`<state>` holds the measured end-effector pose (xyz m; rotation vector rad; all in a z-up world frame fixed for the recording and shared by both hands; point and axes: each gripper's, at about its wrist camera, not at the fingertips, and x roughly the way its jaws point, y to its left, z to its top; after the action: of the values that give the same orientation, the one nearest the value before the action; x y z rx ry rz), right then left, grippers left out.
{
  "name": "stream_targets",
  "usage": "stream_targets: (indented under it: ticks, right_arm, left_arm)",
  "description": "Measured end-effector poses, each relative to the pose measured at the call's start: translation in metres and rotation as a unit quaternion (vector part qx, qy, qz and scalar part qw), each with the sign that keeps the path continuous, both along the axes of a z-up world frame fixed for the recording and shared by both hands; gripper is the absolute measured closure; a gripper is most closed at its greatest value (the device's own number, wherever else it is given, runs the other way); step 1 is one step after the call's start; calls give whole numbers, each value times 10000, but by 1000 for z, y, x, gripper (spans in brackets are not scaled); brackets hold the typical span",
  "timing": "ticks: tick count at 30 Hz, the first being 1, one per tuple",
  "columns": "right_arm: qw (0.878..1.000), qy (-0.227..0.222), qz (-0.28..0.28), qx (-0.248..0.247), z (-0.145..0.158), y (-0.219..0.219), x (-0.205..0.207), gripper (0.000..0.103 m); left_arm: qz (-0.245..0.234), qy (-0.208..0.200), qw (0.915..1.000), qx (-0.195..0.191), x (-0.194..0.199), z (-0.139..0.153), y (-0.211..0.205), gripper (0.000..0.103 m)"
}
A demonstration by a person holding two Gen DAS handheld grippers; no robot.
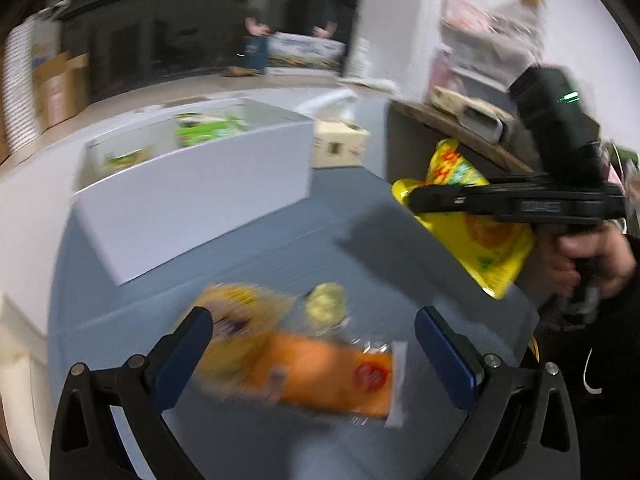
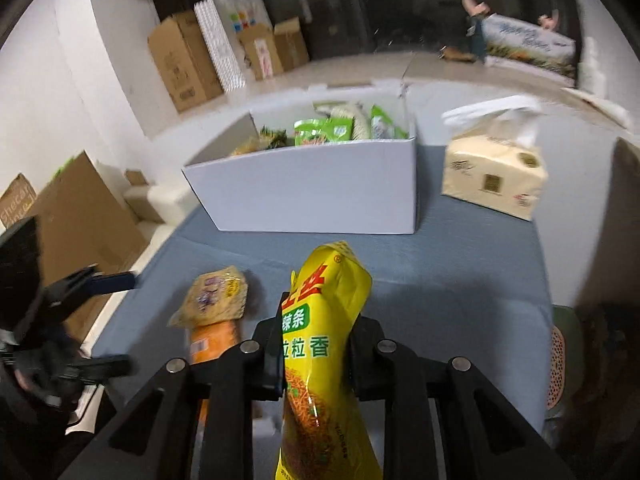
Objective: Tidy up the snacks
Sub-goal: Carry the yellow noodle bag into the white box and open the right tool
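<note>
Your right gripper (image 2: 316,354) is clenched on the yellow bag (image 2: 324,320), ready to carry to the white box (image 2: 320,188), while your left gripper (image 1: 312,344) hangs spread above the orange packet (image 1: 320,376), which needs grasping next.

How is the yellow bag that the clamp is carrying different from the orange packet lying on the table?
The yellow bag is pinched in the right gripper and lifted off the table; the orange packet lies flat on the blue tabletop, untouched, between the open left gripper's fingers. The yellow bag carries green labels with Chinese characters; the orange packet shows a red round mark. Both are sealed snack packets still outside the white box.
</note>
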<state>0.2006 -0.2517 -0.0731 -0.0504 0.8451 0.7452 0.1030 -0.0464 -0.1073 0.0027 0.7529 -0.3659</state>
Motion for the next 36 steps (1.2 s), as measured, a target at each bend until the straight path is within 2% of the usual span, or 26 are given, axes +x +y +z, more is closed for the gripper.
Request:
stream_targets:
  ticks: [2, 7, 8, 10, 12, 13, 16, 19, 22, 29, 36]
  right_arm:
    - [9997, -10, -99, 214, 2, -12, -18, 79]
    - [9982, -36, -309, 512, -3, -21, -42, 79]
    - [9979, -33, -334, 548, -6, -20, -43, 79]
    - [9974, 13, -359, 627, -6, -28, -47, 79]
    - [9971, 47, -366, 669, -7, -31, -47, 79]
    - [9973, 27, -371, 639, -7, -32, -48, 79]
    - [9970, 67, -394, 664, -10, -31, -48, 79]
    - [9969, 105, -394, 668, -14, -31, -49, 79]
    - [9970, 134, -422, 642, -17, -27, -47, 79]
    - [9969, 62, -379, 691, -10, -12, -41, 79]
    - [9952, -212, -123, 943, 22, 24, -16, 79]
  left_arm:
    - [-239, 127, 9996, 74, 17, -6, -17, 0]
    - [-467, 468, 9975, 270, 54, -32, -42, 0]
    - [-501, 473, 9972, 306, 58, -36, -43, 5]
    - [-538, 578, 9959, 440, 67, -48, -43, 24]
    - [-572, 740, 9940, 560, 75, -61, -43, 57]
    - [-642, 778, 9931, 602, 77, -66, -44, 66]
    - [-631, 680, 9939, 592, 73, -66, -41, 67]
    - [-682, 438, 9950, 580, 60, -52, -41, 67]
    - [-579, 193, 9974, 386, 49, -34, -31, 67]
    - [-185, -578, 9981, -132, 31, 30, 8, 67]
    - [290, -1234, 9917, -196, 44, 91, 54, 67]
